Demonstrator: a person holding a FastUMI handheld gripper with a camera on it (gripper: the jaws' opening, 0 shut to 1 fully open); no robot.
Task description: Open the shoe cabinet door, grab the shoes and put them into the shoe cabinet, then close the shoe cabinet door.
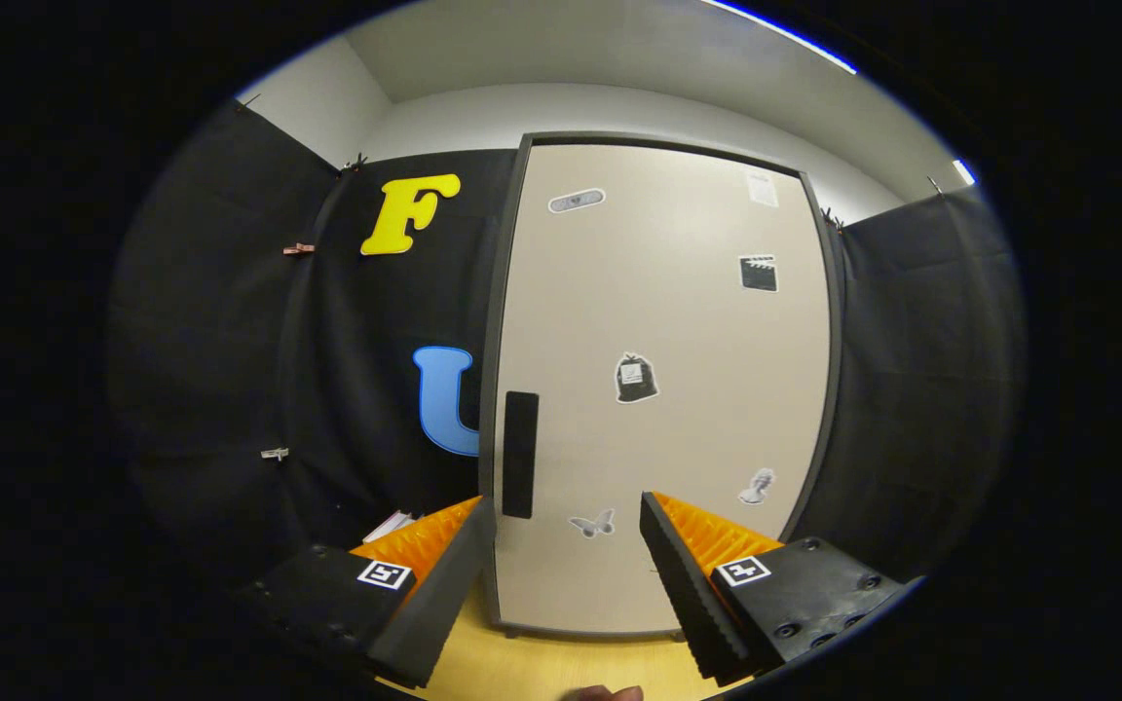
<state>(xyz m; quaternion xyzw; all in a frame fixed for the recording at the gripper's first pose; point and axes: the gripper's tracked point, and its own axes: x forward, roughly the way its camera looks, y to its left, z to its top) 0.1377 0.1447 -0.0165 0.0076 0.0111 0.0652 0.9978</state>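
Two spread, empty fingers of the hand-held gripper (566, 511) face the closed shoe cabinet door (663, 389).

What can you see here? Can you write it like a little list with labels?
place: booth with black cloth walls
cabinet door: shut, beige with a dark frame
handle: dark vertical strip near the door's left edge
stickers: several small ones scattered on the door
gripper: open, fingers spread, pointing at the lower door, not touching it
floor: yellowish wood below the door
shoes: none visible
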